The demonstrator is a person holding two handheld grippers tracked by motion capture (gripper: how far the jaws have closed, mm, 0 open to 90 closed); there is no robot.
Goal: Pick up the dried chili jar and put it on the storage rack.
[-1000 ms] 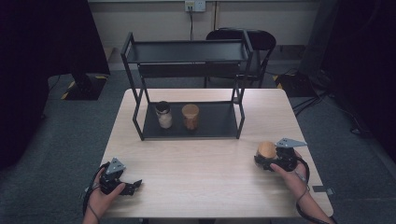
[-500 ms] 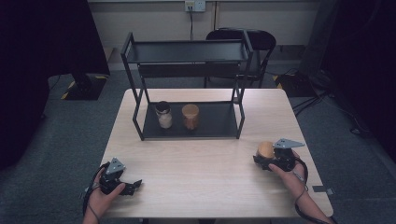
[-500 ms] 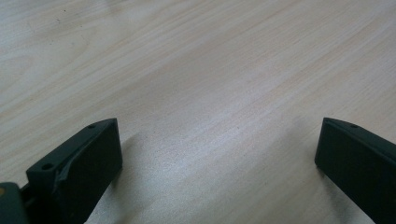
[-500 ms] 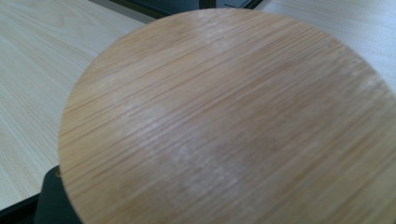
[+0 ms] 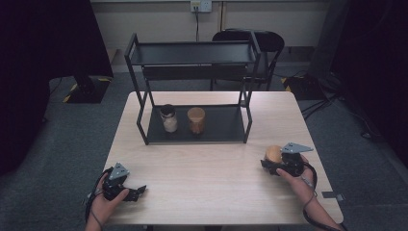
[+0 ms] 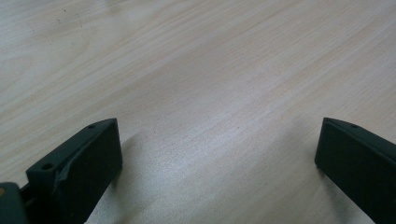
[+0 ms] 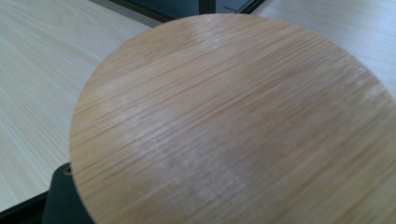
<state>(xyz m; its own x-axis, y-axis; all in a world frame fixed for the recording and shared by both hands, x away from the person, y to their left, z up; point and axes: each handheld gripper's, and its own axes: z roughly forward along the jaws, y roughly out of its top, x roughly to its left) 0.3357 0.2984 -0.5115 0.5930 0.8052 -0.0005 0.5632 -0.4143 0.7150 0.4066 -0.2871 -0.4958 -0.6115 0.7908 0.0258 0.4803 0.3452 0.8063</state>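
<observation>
A jar with a round bamboo lid (image 5: 273, 154) (image 7: 233, 121) stands near the table's right edge. My right gripper (image 5: 270, 162) has it between its jaws, which have just been closing and now press on it. In the right gripper view the lid hides most of the jaws, leaving one black jaw corner at the bottom left. My left gripper (image 5: 139, 190) (image 6: 217, 154) rests low over the front left of the table (image 5: 211, 168). Its jaws stand wide open over bare wood.
A black two-tier rack (image 5: 223, 126) stands at the back of the table. On its lower shelf are a dark-lidded jar of pale contents (image 5: 169, 118) and a bamboo-lidded brown jar (image 5: 196, 120). A chair (image 5: 262, 41) stands behind the table.
</observation>
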